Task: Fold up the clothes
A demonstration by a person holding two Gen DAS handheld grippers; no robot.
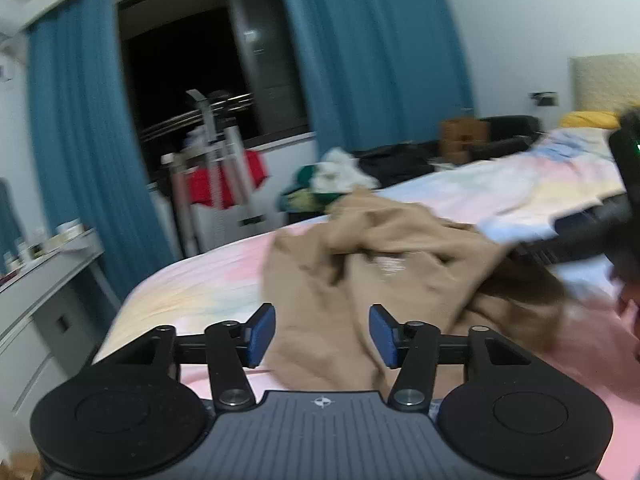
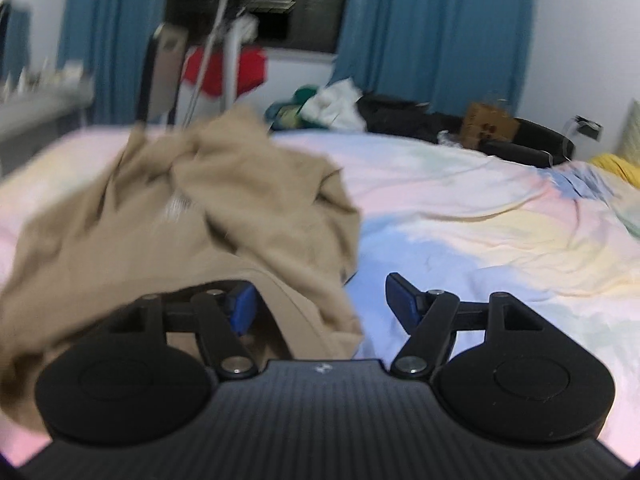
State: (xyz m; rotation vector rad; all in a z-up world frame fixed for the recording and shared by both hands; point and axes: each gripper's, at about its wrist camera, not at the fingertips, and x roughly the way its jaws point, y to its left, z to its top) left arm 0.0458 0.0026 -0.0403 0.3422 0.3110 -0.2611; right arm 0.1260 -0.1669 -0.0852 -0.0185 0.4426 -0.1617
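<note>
A crumpled tan garment (image 1: 380, 264) lies on a pastel bed sheet (image 1: 192, 288). My left gripper (image 1: 322, 334) is open, its blue pads wide apart, with the near edge of the garment lying between them. In the right wrist view the same tan garment (image 2: 200, 216) is bunched at the left on the bed sheet (image 2: 480, 208). My right gripper (image 2: 320, 306) is open; cloth drapes over its left finger (image 2: 242, 306), and its right finger (image 2: 402, 300) is over bare sheet. The right gripper's body also shows at the right edge of the left wrist view (image 1: 624, 200).
A drying rack with a red item (image 1: 216, 168) stands beyond the bed by blue curtains (image 1: 380, 52). A heap of other clothes (image 1: 340, 172) and a cardboard box (image 1: 464, 136) lie at the far side. A white dresser (image 1: 44, 280) is at the left.
</note>
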